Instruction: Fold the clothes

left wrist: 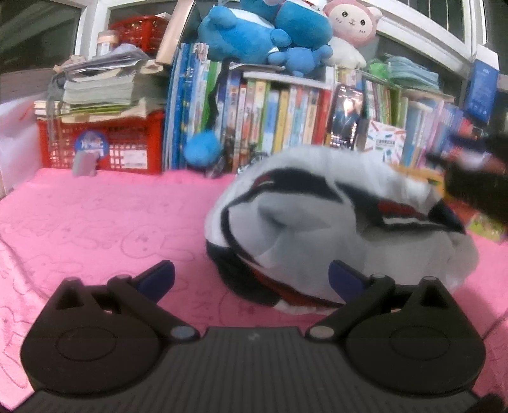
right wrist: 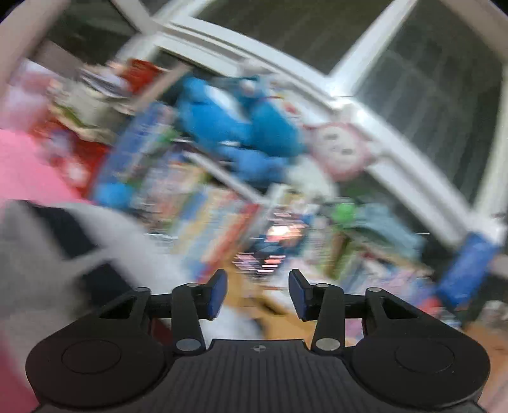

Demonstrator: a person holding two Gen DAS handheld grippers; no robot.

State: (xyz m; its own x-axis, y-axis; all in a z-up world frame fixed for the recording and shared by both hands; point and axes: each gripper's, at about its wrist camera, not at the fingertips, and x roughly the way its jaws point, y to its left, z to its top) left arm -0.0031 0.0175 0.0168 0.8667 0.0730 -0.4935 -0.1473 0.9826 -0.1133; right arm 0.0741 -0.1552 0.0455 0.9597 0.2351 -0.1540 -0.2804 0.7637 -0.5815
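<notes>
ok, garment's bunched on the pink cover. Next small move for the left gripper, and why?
Probably ease the left gripper forward and close on the garment's near hem. Its jaws stand wide open and empty, the grey heap lies crumpled just ahead on the pink cover, and the right gripper holds nothing, pointing at the bookshelf.

The garment (left wrist: pixel 343 222) lies on the blanket (left wrist: pixel 95 222) ahead-right of the left jaws; books (left wrist: pixel 285 117) stand behind, perhaps touching it.

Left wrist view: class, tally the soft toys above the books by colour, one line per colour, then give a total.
Blue soft toys: 1 heap; how many toys it holds cannot be told
Pink soft toys: 1
Total: at least 2
</notes>
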